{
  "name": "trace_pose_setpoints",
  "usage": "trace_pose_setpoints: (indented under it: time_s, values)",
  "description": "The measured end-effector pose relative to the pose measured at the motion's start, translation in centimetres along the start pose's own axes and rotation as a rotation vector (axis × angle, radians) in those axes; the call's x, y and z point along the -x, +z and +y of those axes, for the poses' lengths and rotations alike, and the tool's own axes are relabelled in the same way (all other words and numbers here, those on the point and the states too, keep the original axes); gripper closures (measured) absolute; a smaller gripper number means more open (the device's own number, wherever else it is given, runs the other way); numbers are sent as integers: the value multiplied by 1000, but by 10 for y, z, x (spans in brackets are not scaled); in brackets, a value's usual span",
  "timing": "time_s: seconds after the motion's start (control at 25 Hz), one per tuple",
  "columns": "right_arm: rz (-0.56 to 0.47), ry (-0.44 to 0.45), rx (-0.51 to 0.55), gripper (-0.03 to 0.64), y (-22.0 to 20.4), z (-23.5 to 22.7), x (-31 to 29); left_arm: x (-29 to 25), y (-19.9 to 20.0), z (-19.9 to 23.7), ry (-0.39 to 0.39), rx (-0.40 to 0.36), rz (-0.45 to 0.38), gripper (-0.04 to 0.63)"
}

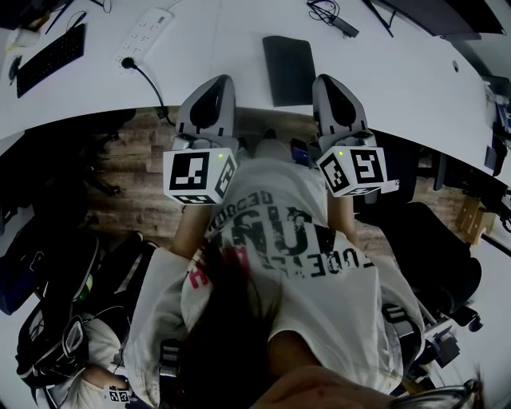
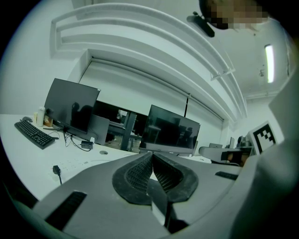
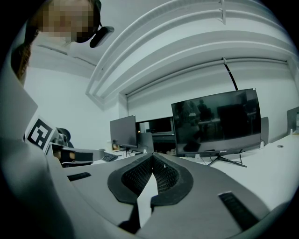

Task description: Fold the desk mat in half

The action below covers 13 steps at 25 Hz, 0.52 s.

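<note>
The desk mat [image 1: 288, 69] is a dark rectangle lying flat on the white desk [image 1: 215, 40], just past the desk's near edge. My left gripper [image 1: 215, 82] hovers at the desk edge to the mat's left, and my right gripper [image 1: 330, 81] hovers at the edge to its right. Neither touches the mat. In the left gripper view the left gripper [image 2: 152, 154] has its ribbed pads meeting at the tips with nothing between them. The right gripper [image 3: 153, 156] looks the same in its own view, shut and empty. Neither gripper view shows the mat.
A black keyboard [image 1: 49, 57] and a white power strip [image 1: 148, 36] with its cable lie at the desk's far left. Loose cables [image 1: 331, 16] sit at the far middle. Monitors [image 2: 170, 128] [image 3: 215, 121] stand along the back. A black office chair [image 1: 431, 256] is at my right.
</note>
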State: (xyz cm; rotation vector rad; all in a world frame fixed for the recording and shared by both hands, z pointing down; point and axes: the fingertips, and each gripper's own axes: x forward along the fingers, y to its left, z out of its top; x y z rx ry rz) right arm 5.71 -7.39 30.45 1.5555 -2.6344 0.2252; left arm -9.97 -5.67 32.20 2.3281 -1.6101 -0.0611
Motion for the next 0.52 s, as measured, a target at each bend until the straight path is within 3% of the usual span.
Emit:
trace_pose_setpoints:
  time_s: [0.52]
  values:
    - [3, -8, 9, 618, 2, -7, -3, -5, 1, 1, -2, 2, 2, 592]
